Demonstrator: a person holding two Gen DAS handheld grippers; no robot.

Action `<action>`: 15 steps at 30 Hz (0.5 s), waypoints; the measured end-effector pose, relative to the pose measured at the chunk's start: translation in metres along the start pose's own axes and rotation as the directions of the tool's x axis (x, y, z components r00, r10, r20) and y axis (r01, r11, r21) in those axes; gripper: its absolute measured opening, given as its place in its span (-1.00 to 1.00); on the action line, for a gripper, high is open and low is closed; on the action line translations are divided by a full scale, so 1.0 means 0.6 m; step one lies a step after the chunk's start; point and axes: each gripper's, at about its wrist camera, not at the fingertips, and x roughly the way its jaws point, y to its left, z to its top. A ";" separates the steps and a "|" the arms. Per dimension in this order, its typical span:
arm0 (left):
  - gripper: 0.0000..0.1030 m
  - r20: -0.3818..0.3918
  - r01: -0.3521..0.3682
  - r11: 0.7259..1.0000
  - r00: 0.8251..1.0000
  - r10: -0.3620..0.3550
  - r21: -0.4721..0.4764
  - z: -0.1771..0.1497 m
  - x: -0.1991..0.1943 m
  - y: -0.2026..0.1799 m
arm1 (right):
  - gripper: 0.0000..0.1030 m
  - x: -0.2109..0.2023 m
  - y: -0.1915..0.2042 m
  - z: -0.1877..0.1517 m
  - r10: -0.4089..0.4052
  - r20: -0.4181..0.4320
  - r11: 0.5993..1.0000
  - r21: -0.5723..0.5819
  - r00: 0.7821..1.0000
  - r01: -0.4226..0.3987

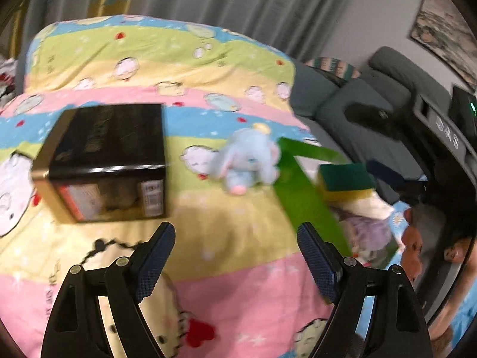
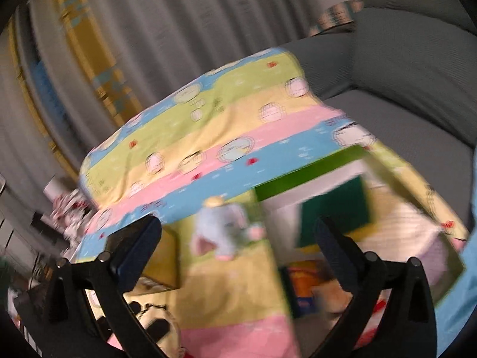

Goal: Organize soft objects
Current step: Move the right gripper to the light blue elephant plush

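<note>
Blue plush elephant (image 1: 249, 161) sits mid-blanket (image 1: 149, 59) beside the green box (image 1: 307, 205); both our grippers (image 1: 235, 256) (image 2: 238, 247) gape empty, so we grab it next.

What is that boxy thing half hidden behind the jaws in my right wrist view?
Observer: A glossy black box with gold edges, on the striped cartoon bedsheet, left of the pale blue plush elephant.
Operator: Is the other gripper holding anything?
Observer: No, the left gripper has its jaws open over bare sheet.
Operator: Anything on the wall?
Observer: A framed landscape picture hangs there.
</note>
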 end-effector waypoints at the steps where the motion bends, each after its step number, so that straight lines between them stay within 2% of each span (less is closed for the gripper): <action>1: 0.64 -0.004 -0.008 1.000 1.000 0.008 -0.011 -0.003 0.001 0.012 | 0.94 0.019 0.009 0.001 0.018 -0.029 1.000 -0.010 0.999 -0.018; 5: 0.64 -0.022 -0.051 0.997 0.999 0.049 -0.057 -0.008 0.002 0.050 | 0.79 0.100 0.038 0.007 -0.014 -0.104 0.999 -0.048 0.994 0.009; 11: 0.64 -0.026 -0.069 0.994 0.997 0.067 -0.090 -0.018 0.000 0.081 | 0.64 0.200 0.076 0.011 -0.190 -0.158 0.966 -0.209 0.969 0.155; 15: 0.64 -0.036 -0.073 0.993 0.997 0.070 -0.091 -0.020 0.008 0.089 | 0.62 0.236 0.080 0.004 -0.196 -0.189 0.955 -0.261 0.962 0.143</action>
